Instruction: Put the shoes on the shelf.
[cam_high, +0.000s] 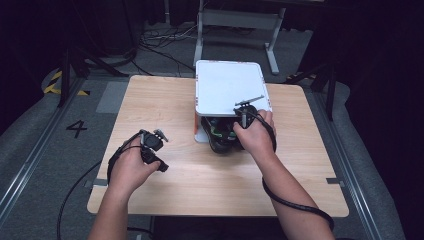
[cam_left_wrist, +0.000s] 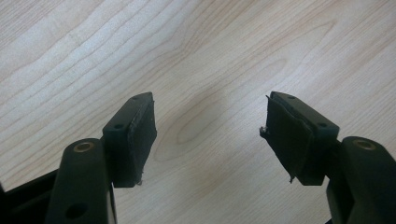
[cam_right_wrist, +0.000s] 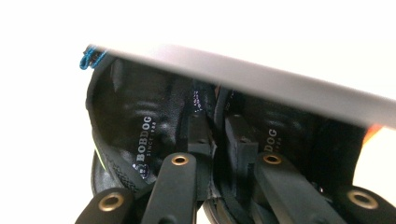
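A pair of black shoes (cam_high: 220, 134) lies at the open front of a white shoebox (cam_high: 200, 131), under its white lid (cam_high: 229, 86). My right gripper (cam_high: 231, 134) is shut on the shoes. In the right gripper view the gripper (cam_right_wrist: 217, 135) pinches the inner collars of both shoes together, with the left shoe (cam_right_wrist: 135, 116) and the right shoe (cam_right_wrist: 285, 130) showing printed insoles, and the lid's edge (cam_right_wrist: 233, 74) just above. My left gripper (cam_high: 159, 150) hovers over the wooden table (cam_high: 165, 100) at the left, and its jaws stand open (cam_left_wrist: 208, 135) with nothing between them.
The box sits at the table's far middle and overhangs the back edge. A cable (cam_high: 295, 202) trails from the right gripper along the forearm. Beyond the table are floor cables (cam_high: 160, 45) and a grey metal stand (cam_high: 237, 22).
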